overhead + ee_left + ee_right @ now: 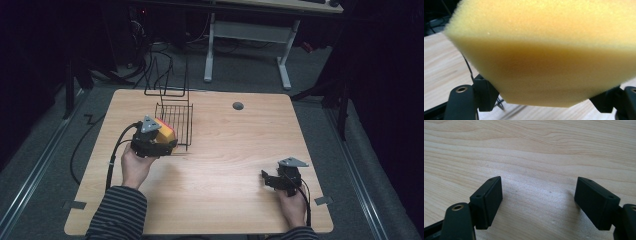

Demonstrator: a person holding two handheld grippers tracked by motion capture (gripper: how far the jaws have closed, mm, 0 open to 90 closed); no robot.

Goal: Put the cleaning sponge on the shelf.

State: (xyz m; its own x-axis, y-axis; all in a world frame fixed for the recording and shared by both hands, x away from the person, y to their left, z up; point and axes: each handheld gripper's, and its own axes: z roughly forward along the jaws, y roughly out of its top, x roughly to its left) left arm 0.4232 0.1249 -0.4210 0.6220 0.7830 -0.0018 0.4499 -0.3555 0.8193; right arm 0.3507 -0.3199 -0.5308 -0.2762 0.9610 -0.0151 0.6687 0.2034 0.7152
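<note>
Sponge (544, 52): yellow, clamped between left gripper (155, 142) jaws, beside wire rack (175, 120).
Left hand (134, 167): forearm angled toward rack.
Right gripper (539, 202): jaws apart, empty, low over table (225, 150).

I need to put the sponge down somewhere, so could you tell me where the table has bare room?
The widest free patch lies between the rack and the right gripper, reaching up to the grey plug. The near edge between the person's two forearms is bare too. It is crowded at the left, where the left gripper holds the sponge beside the rack.
</note>
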